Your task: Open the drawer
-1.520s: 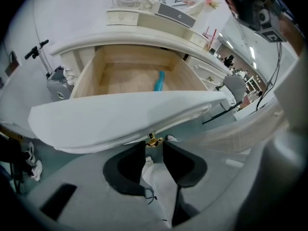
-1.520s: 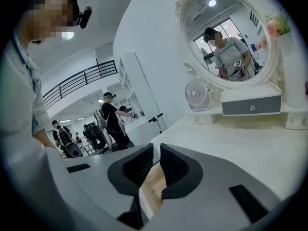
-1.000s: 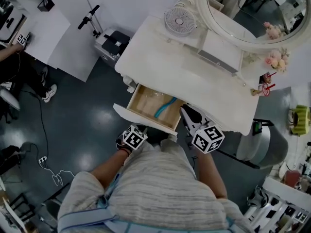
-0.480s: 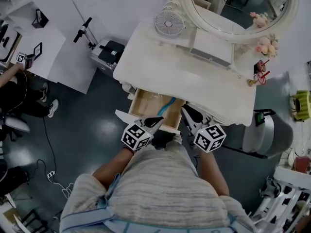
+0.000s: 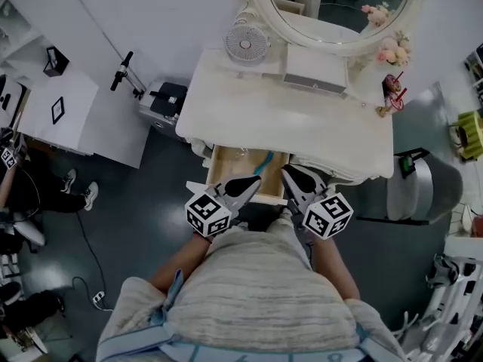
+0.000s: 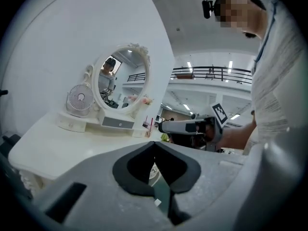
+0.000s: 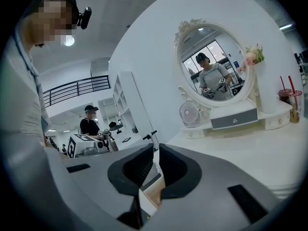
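The dressing table's (image 5: 287,119) wooden drawer (image 5: 226,164) stands pulled out toward me, with a blue object (image 5: 262,159) lying inside. My left gripper (image 5: 255,179) hovers over the drawer's front edge. Its jaws are shut and hold nothing (image 6: 154,144). My right gripper (image 5: 287,170) floats beside it, above the drawer's right front corner. Its jaws are all but together and also hold nothing (image 7: 155,147). Through them a bit of the drawer's wood (image 7: 153,189) shows. Neither gripper touches the drawer.
On the tabletop stand an oval mirror (image 5: 339,6), a small fan (image 5: 246,44), a little drawer box (image 5: 315,74), flowers (image 5: 389,51) and a pink cup (image 5: 391,93). A grey bin (image 5: 423,187) is at the right and a white cabinet (image 5: 113,119) at the left. A person stands far left.
My left gripper has risen from low beside the drawer front to level with the right gripper, and now points forward. The right gripper shifted slightly. The drawer stayed open.
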{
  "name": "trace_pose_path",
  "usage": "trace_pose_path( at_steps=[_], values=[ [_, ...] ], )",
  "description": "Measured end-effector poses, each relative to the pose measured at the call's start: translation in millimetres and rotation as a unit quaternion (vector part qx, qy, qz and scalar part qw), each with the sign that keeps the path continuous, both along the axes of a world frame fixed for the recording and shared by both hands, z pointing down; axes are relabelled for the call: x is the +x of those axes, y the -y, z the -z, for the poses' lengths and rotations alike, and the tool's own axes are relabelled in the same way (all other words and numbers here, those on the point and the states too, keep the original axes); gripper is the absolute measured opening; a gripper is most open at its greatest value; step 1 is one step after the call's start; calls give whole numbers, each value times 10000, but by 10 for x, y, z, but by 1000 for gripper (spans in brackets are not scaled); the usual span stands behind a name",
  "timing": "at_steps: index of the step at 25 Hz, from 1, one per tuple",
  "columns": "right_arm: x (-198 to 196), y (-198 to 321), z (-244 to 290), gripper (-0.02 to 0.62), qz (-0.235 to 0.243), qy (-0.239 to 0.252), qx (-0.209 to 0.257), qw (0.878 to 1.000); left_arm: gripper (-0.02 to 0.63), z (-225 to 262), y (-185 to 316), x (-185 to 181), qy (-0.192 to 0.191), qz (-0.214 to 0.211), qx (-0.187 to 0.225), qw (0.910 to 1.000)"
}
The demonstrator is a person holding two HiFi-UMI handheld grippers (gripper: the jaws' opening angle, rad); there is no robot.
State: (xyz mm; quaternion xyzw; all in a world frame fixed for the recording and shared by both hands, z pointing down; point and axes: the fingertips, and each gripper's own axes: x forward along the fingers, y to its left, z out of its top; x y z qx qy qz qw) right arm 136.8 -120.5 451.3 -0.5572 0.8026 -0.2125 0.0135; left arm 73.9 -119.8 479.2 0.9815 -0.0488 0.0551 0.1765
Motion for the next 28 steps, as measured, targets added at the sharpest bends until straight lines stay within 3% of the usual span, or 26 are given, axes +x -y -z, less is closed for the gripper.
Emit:
trace_pose_path(
  at_steps=[7,14,22,28],
  values=[
    [-166,-133,141,11,-44,20,238,9997,12,321,-98,-174,-465,-107,141,9988],
    [-366,-334,195,8,82,-516,308,9982,12,538,-231,-351,-750,-230,285,9965],
    [-389,-518,265,8,-104,-403,376,9984,13,673,-225,-495,-1085,-162,98,9939],
    [-410,-561,281,8,-171,-375,389,9984,12,677,-232,-513,-1090,-167,135,9938]
  ],
)
